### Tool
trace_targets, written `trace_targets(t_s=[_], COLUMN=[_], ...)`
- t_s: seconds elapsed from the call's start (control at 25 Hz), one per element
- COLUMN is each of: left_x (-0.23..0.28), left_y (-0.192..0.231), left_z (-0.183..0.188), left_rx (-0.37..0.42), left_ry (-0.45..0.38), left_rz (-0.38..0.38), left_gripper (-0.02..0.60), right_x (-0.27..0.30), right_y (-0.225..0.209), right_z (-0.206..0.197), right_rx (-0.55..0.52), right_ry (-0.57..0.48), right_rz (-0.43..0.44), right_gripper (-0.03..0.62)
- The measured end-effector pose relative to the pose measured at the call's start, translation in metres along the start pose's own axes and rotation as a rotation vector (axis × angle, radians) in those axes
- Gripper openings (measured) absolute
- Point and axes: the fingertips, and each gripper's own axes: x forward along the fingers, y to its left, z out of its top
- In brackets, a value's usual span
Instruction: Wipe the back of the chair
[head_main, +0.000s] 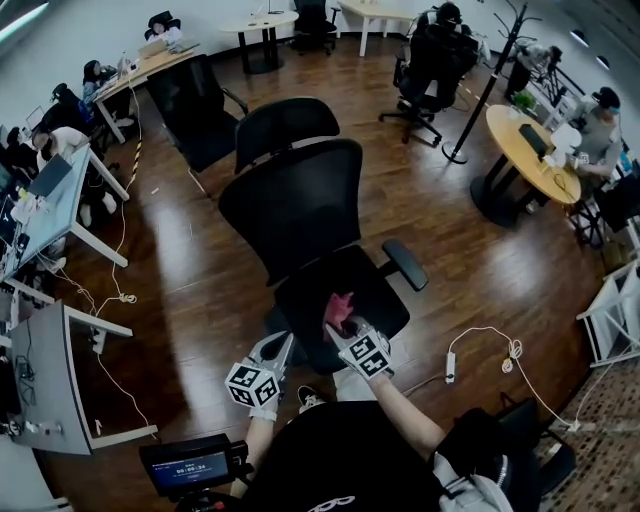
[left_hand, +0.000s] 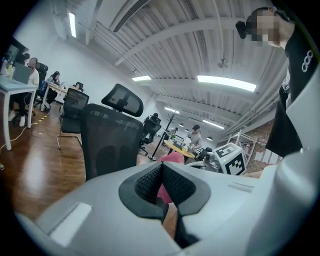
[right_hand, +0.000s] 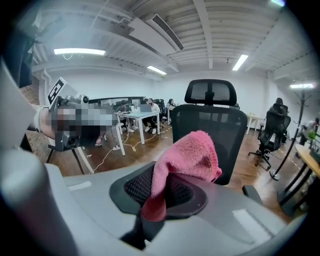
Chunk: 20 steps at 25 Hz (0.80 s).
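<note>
Right tongs (right_hand: 161, 192) clenched on pink cloth (right_hand: 192, 155), wad facing chair back (head_main: 295, 205) ready to wipe; left tongs (left_hand: 161, 185) closed, empty, idle alongside.

Chair (head_main: 300, 205) base: hidden beneath the seat in the head view.
Chair lower half: covered by the gripper bodies in both gripper views.
Cloth (left_hand: 172, 159): in the left gripper view only a pink sliver shows past the left gripper (left_hand: 161, 166); its lower end is buried between the jaws of the right gripper (head_main: 338, 335).
Screen (head_main: 190, 467) text, near left: too small to read.
Person (head_main: 320, 470): cut off by the near edge of the head view.
</note>
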Motion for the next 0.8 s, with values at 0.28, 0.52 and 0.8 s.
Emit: trace_targets(t_s=[0.28, 0.52, 0.8], left_x=[0.007, 0.022, 0.059], left_y=[-0.016, -0.025, -0.055], left_z=[0.003, 0.007, 0.002], left_rx=[0.013, 0.001, 0.016], left_ry=[-0.014, -0.044, -0.027], left_rz=[-0.01, 0.01, -0.002], left_gripper=[-0.009, -0.009, -0.009], right_x=[-0.013, -0.015, -0.035], right_y=[-0.001, -0.011, -0.039], right_z=[0.004, 0.008, 0.002], right_rx=[-0.008, -0.037, -0.029], right_ry=[-0.011, -0.028, -0.048], right_rz=[-0.002, 0.032, 0.044], right_gripper=[0.043, 0.043, 0.043])
